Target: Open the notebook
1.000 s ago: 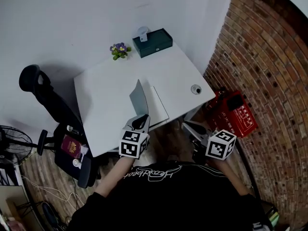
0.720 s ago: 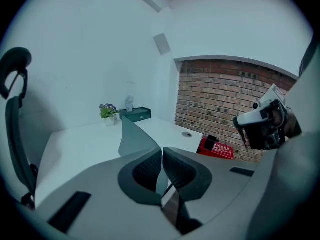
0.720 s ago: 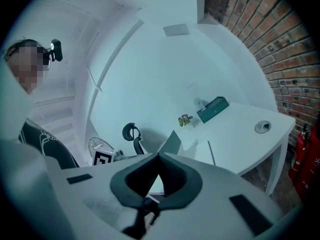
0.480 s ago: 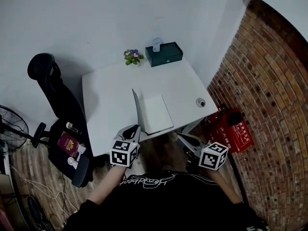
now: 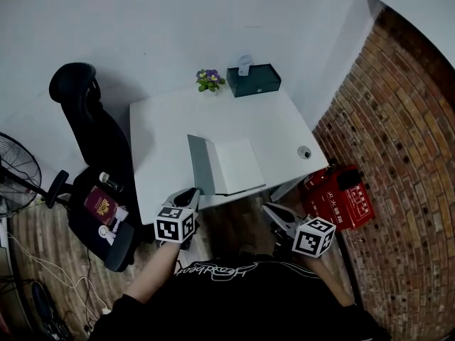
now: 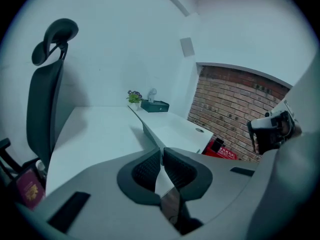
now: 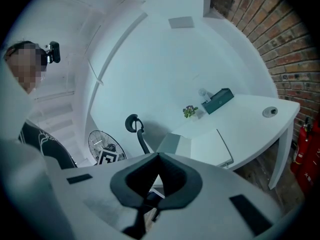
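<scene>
Grey-covered notebook (image 5: 226,165) with white pages sits open near the front edge of the white desk (image 5: 163,133), cover propped up on its left; left gripper (image 5: 192,193) and right gripper (image 5: 270,210) have backed off, each with jaws together and empty; looks done to me

One notebook (image 5: 234,165); one chair (image 5: 96,137); one plant (image 5: 208,80); one box (image 5: 254,79)

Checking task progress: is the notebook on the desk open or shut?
Open: the notebook has its grey cover lifted at left, baring a white page.
</scene>
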### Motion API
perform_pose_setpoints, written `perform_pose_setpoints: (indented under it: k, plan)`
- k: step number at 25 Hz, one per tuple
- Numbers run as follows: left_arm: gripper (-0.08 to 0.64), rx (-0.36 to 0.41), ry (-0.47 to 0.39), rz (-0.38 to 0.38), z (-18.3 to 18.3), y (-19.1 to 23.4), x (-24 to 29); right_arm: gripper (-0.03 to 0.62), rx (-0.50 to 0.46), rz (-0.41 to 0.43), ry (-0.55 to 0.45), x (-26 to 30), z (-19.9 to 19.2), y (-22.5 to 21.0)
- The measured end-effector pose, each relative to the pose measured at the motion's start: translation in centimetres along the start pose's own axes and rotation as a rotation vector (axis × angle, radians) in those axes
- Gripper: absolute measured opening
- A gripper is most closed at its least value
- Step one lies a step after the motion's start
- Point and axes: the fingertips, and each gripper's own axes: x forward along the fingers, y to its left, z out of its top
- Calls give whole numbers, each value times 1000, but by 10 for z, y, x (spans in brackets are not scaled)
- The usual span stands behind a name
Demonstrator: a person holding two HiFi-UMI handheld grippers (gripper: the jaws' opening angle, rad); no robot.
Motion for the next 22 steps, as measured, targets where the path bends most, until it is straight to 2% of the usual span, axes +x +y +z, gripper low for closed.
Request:
perform_pose_setpoints:
  k: [8, 15, 16, 18, 22]
  plan:
    - [43, -36, 51, 30, -25, 25, 2, 0, 32, -40, -22, -7, -17, -6]
    - [49, -92, 92, 68, -41, 36, 7, 0, 20, -23, -33, -14, -11, -4]
    - [66, -93, 97, 76, -43, 37, 7, 0, 22, -20, -31, -16, -11, -3]
    - [152, -94, 114, 88, -45, 37, 7, 0, 28, -14, -32, -22, -12, -1]
    - [209, -138, 142, 87, -54, 32, 2, 0, 33, 0, -34, -39, -12, 3]
